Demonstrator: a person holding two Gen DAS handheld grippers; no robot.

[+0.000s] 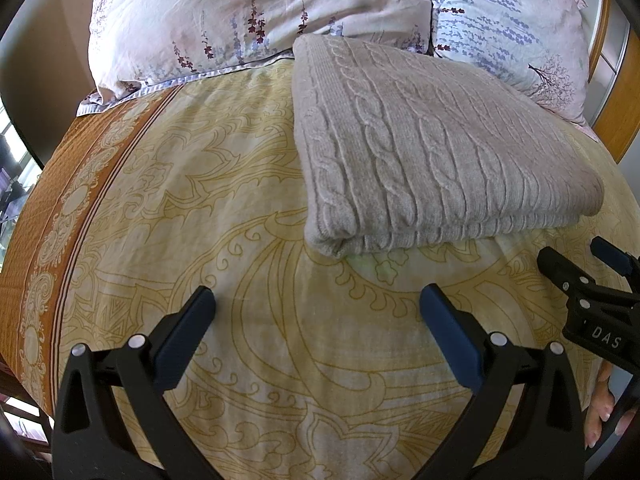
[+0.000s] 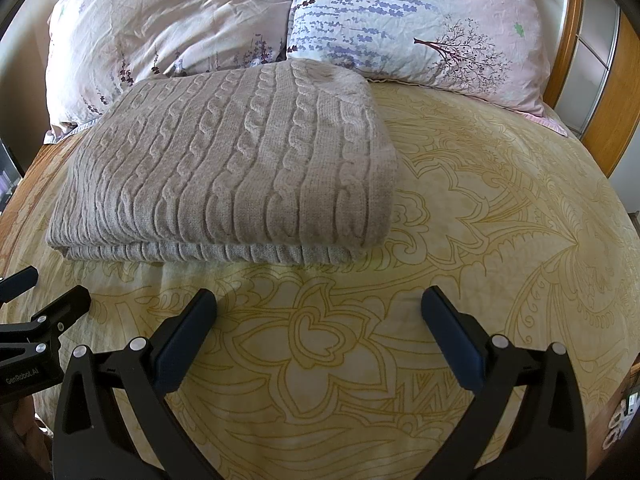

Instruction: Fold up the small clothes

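Note:
A beige cable-knit sweater (image 1: 432, 144) lies folded into a thick rectangle on the yellow patterned bedspread (image 1: 256, 248), its near edge showing stacked layers. It also shows in the right wrist view (image 2: 232, 168). My left gripper (image 1: 318, 300) is open and empty, hovering over the bedspread just in front of the sweater's near left corner. My right gripper (image 2: 319, 300) is open and empty, in front of the sweater's near right corner. Each gripper shows at the edge of the other's view: the right one (image 1: 584, 264) and the left one (image 2: 40, 288).
Two floral pillows (image 2: 172, 36) (image 2: 420, 20) lie behind the sweater against the headboard. A wooden bed frame (image 2: 600, 92) runs along the right. An orange patterned border (image 1: 52, 216) marks the bedspread's left edge. Bare bedspread (image 2: 500, 200) lies right of the sweater.

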